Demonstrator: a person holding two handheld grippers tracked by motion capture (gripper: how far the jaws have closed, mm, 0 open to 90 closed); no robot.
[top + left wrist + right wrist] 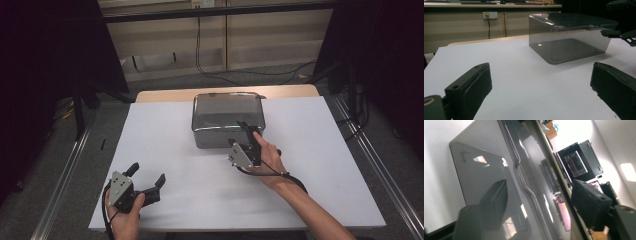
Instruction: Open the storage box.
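A glossy smoke-grey box (225, 107) with rounded corners stands at the back middle of the white table top (320, 170). My right gripper (247, 131) is at the box's near right corner. In the right gripper view its jaws stand apart on either side of the box's edge (524, 185), one over the side wall and one over the top, and neither pad presses on it. The left gripper view shows the box (569, 37) farther off. Near the front left edge my left gripper (147, 177) rests open, with bare table between its pads (474, 85).
A strip of wooden table (165, 95) shows behind the white sheet. Metal rails (65, 175) run along the floor on both sides. Cables (220, 72) lie on the floor behind the table, in front of a pale wall.
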